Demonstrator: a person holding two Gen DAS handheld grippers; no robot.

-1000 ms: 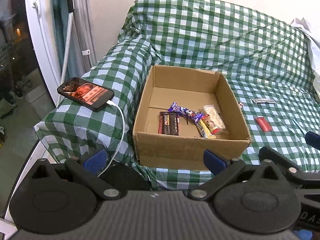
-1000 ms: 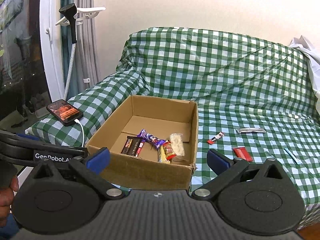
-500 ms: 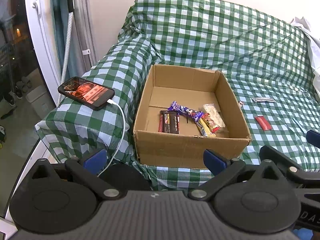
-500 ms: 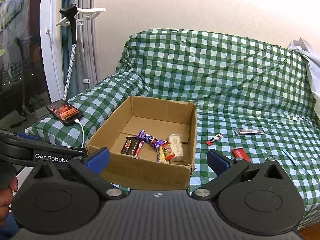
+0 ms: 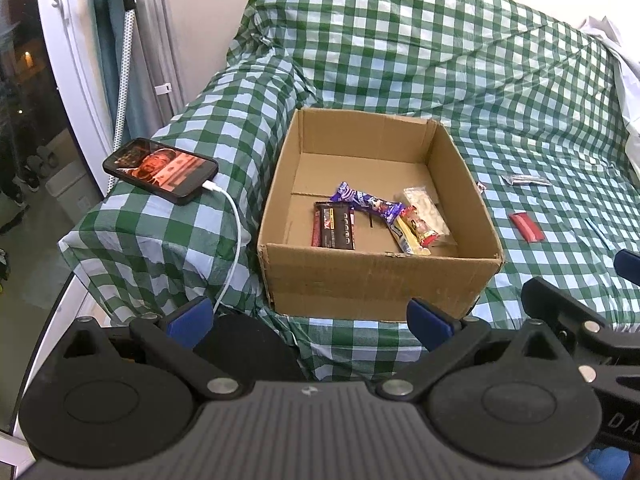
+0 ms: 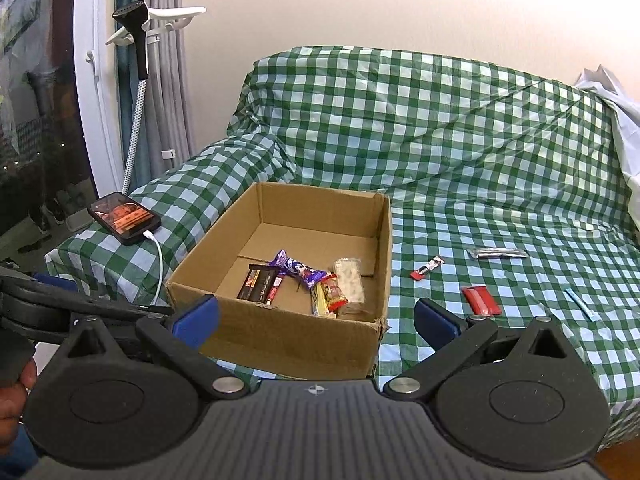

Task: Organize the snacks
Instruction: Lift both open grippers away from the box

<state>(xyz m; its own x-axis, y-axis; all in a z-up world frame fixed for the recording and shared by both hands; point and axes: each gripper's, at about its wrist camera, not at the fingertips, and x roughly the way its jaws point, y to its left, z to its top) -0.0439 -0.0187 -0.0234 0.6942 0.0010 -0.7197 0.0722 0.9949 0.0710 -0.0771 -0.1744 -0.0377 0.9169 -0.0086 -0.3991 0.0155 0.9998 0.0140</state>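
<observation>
I see the open brown cardboard box (image 5: 372, 276) holding about five wrapped snacks (image 6: 298, 271); both tongs (image 5: 310, 316) (image 6: 316, 316) apart

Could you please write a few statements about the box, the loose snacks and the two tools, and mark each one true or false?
1. The cardboard box already holds several wrapped snacks. True.
2. The red packet lies inside the box. False: it lies on the checked cover, outside the box, on its right.
3. The right tool is shut on a snack. False: it is open and holds nothing.
4. The phone has a white cable plugged in. True.
5. The silver wrapper lies farther from the camera than the red packet. True.
6. The left tool is inside the box. False: it is open, in front of the box.
</observation>
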